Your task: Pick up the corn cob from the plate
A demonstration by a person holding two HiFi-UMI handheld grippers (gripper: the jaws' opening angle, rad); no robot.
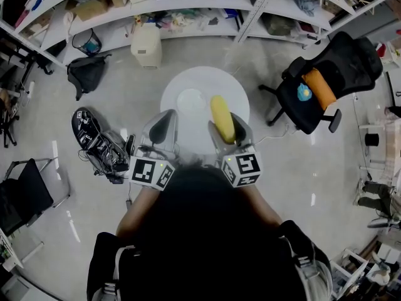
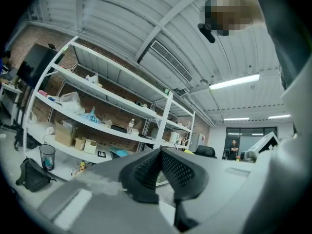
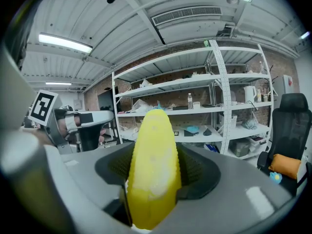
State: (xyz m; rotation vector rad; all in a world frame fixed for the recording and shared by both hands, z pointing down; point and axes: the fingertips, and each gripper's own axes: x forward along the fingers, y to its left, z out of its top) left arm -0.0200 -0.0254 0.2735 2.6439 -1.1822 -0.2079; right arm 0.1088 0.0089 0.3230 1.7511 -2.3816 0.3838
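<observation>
A yellow corn cob [image 1: 222,119] stands lifted above the round white table [image 1: 235,89], with my right gripper [image 1: 227,134] shut on it. In the right gripper view the cob [image 3: 153,169] fills the space between the dark ribbed pads [image 3: 200,172] and points away from me. The empty white plate [image 1: 191,99] lies on the table, to the left of the cob. My left gripper [image 1: 161,129] hovers beside the right one over the table's near edge. Its jaws [image 2: 160,167] are together with nothing between them.
A black office chair [image 1: 326,86] with an orange cushion stands to the right of the table. White shelving [image 1: 188,5] with boxes runs along the back. On the floor are a white bin [image 1: 146,46], a black bag [image 1: 86,73] and a tangle of cables [image 1: 100,146].
</observation>
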